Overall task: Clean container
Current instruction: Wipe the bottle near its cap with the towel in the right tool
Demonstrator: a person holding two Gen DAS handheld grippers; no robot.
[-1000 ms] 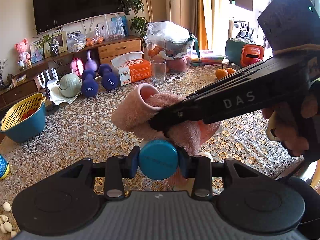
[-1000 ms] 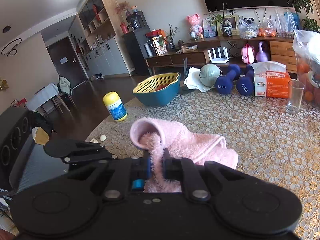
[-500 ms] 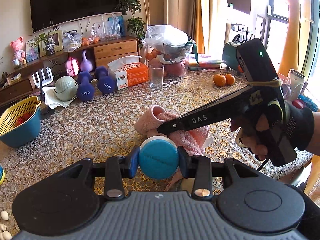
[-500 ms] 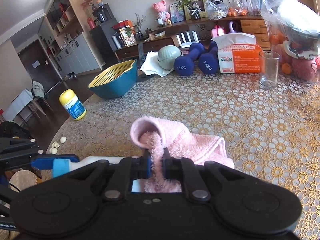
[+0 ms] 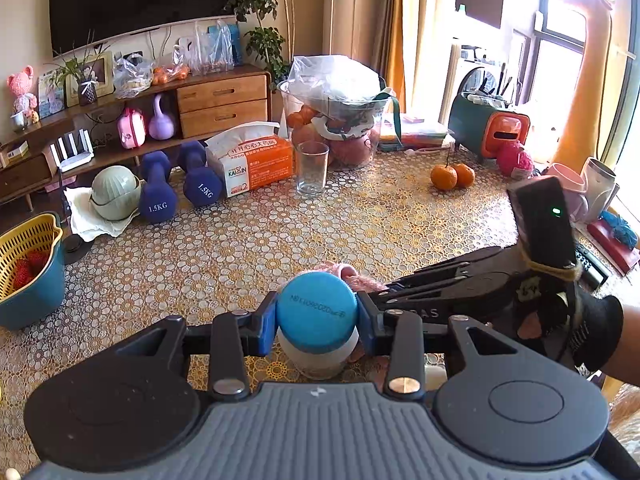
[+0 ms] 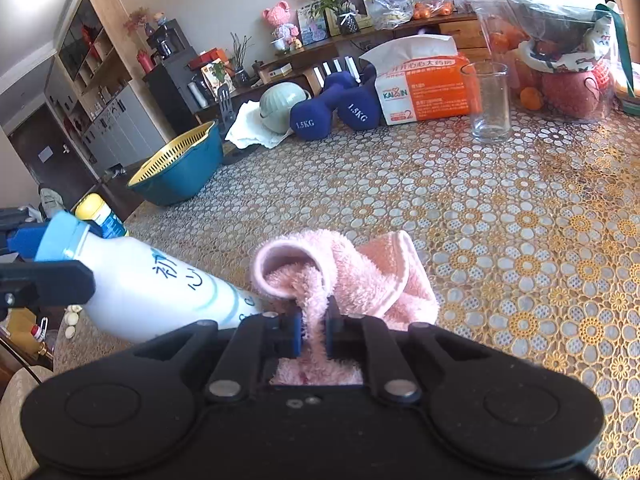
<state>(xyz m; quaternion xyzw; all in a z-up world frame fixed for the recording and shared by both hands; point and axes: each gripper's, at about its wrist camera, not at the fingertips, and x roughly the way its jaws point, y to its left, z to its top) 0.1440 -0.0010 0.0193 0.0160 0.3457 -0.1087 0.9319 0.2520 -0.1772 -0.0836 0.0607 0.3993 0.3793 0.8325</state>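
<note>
My left gripper (image 5: 316, 314) is shut on the blue cap (image 5: 316, 310) of a white bottle (image 5: 316, 354), which points away from the camera. In the right wrist view the bottle (image 6: 152, 284) lies tilted at the left. Its base is next to the pink towel (image 6: 360, 272), and I cannot tell whether they touch. The left gripper (image 6: 36, 260) clamps the cap at the frame edge. My right gripper (image 6: 314, 322) is shut on a fold of the towel just above the patterned tablecloth (image 6: 500, 208). In the left wrist view the cap hides most of the towel (image 5: 344, 271).
At the back stand two blue dumbbells (image 5: 176, 188), an orange tissue box (image 5: 256, 160), a clear glass (image 5: 313, 169) and a bagged fruit bowl (image 5: 336, 108). A teal basin with a yellow strainer (image 5: 28, 272) sits left, two oranges (image 5: 452, 176) right. A gloved hand (image 5: 588, 332) holds the right gripper.
The right gripper and towel have dropped lower and nearer the table. The bottle has come into the right wrist view from the left, its base now beside the towel.
</note>
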